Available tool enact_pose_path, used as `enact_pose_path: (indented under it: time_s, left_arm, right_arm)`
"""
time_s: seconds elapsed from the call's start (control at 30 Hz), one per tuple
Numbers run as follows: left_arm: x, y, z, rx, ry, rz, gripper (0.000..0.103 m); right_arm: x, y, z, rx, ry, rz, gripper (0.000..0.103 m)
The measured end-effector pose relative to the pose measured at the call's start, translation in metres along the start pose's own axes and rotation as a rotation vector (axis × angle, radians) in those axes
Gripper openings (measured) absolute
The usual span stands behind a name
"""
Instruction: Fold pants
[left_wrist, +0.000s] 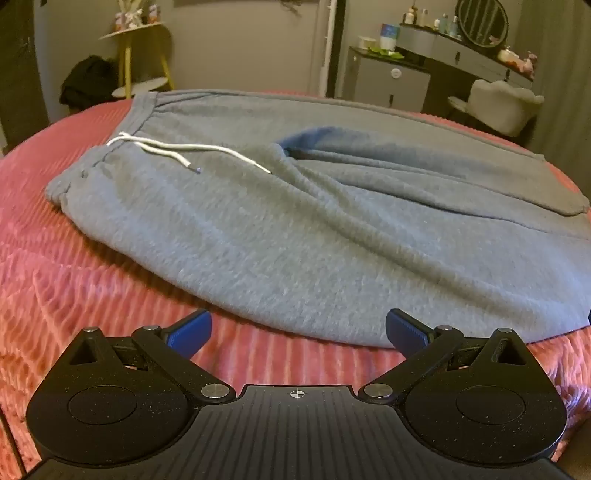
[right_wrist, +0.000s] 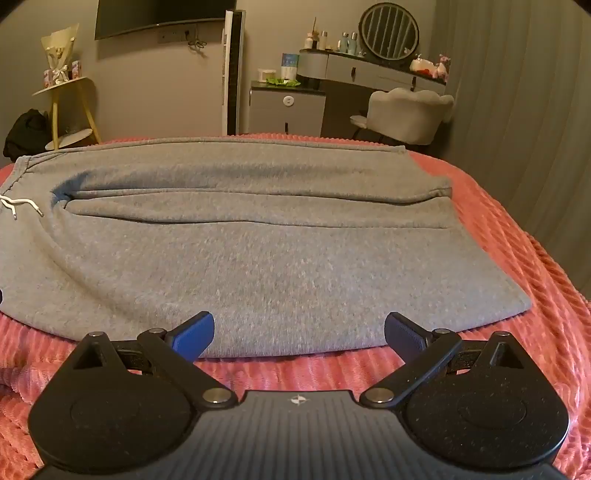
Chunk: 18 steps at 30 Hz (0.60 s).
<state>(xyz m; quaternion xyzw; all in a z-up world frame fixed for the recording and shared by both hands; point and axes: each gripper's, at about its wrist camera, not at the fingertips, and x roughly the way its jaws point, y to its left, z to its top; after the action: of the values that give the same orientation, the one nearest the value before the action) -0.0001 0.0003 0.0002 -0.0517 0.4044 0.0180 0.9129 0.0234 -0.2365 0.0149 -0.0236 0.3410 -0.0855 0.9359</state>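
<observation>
Grey sweatpants (left_wrist: 295, 229) lie flat on a pink ribbed bedspread (left_wrist: 74, 258), waistband at the left with a white drawstring (left_wrist: 177, 149), legs running to the right. My left gripper (left_wrist: 298, 332) is open and empty just short of the pants' near edge by the hip. The right wrist view shows the legs (right_wrist: 258, 266) stretched sideways, hems at the right (right_wrist: 443, 192). My right gripper (right_wrist: 299, 334) is open and empty, its fingertips at the near edge of the front leg.
The pink bedspread (right_wrist: 535, 295) drops away at the right. Beyond the bed stand a yellow side table (right_wrist: 70, 107), a grey cabinet (right_wrist: 286, 110), a vanity with a round mirror (right_wrist: 389, 31) and a pale chair (right_wrist: 410, 114).
</observation>
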Motion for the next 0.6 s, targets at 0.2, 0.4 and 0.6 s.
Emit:
enact_pose_path:
  time_s: [0.2, 0.4, 0.6]
  left_arm:
    - [-0.0007, 0.0018, 0.0000, 0.007, -0.001, -0.001, 0.103]
    - [0.0036, 0.0022, -0.0006, 0.007, 0.005, 0.002, 0.103]
    - [0.0025, 0.0034, -0.0008, 0.001, 0.006, 0.001, 0.103]
  right_arm:
    - [-0.0007, -0.0022, 0.0021, 0.012, -0.003, 0.002, 0.099]
    - [-0.0056, -0.0037, 0.0004, 0.008, -0.009, 0.000, 0.099]
    - [-0.0031, -0.0002, -0.0003, 0.008, -0.013, -0.006, 0.099]
